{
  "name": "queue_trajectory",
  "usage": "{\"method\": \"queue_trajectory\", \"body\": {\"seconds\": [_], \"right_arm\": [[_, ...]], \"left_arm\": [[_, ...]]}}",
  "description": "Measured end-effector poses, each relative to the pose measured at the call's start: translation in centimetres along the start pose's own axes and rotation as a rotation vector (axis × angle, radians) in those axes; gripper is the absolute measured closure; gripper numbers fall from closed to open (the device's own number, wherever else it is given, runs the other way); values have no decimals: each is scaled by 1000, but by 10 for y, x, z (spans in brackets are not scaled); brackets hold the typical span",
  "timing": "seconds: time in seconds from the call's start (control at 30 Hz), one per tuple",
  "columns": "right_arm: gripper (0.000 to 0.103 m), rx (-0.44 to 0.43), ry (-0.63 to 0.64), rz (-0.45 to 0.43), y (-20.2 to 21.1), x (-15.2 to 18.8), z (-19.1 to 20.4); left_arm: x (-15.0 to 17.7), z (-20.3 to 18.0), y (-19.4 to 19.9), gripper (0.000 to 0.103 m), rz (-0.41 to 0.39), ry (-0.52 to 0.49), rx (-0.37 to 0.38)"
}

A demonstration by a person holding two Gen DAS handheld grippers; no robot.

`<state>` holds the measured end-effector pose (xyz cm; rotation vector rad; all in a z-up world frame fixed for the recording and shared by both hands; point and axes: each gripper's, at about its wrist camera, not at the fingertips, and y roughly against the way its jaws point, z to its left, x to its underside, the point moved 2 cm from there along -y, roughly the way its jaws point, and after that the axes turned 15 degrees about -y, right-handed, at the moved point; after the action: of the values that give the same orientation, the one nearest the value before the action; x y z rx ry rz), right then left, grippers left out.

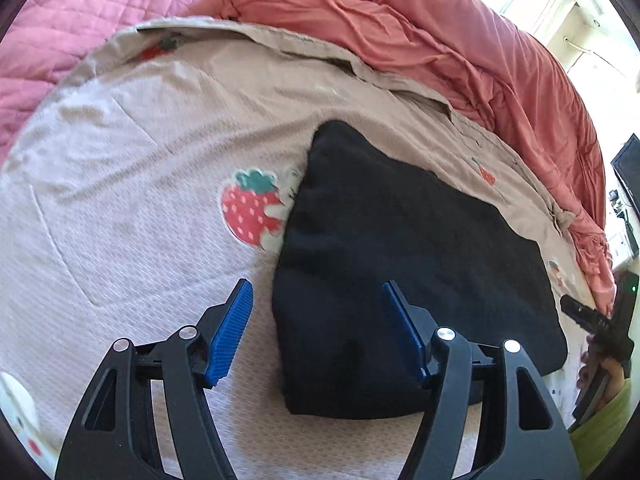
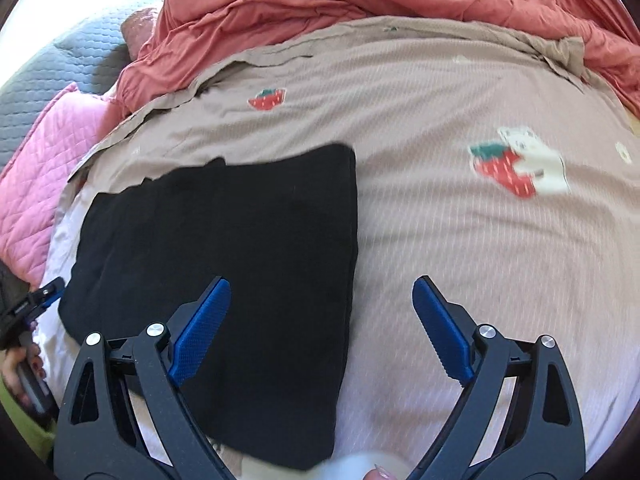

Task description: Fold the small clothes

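A folded black garment is shown lying flat on a beige bedcover printed with strawberries. In the left wrist view the garment occupies the lower right of the cover, its left edge just beside one strawberry motif; in the right wrist view the same garment lies at lower left, with a straight right-hand edge and an uneven, stepped upper-left edge.

The left tongs are seen spread wide apart, nothing being held between the blue ribbed pads. The left pad is placed over bare bedcover, the right pad over the garment's near portion; whether the pads touch the fabric cannot be told. The right tongs are likewise parted and empty, with the left pad over the garment and the other over the bedcover.

A rumpled salmon-red sheet is bunched along the far edge of the bedcover. A pink quilted blanket is seen at upper left in the left wrist view, and beside a grey quilted pad in the right wrist view. Each pair of tongs appears at the margin of the other's view, held by a hand in a yellow-green sleeve.
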<state>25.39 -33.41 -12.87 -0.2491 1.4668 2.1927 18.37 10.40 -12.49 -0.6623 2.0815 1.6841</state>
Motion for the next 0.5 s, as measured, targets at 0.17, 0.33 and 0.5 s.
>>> {"method": "queue_trajectory", "body": {"seconds": [0.17,0.33,0.5], "right_arm": [[17,-45,-37,-11,20,23,-12],[30,-106,-21,54,29,42,-26],[49,-185,104,108,27,58,-2]], "left_arm": [[8,-12,-8,45,9,-21,41],[12,-12,-17,74,24,-18,59],[16,-10,-12,87,31,-64,70]]}}
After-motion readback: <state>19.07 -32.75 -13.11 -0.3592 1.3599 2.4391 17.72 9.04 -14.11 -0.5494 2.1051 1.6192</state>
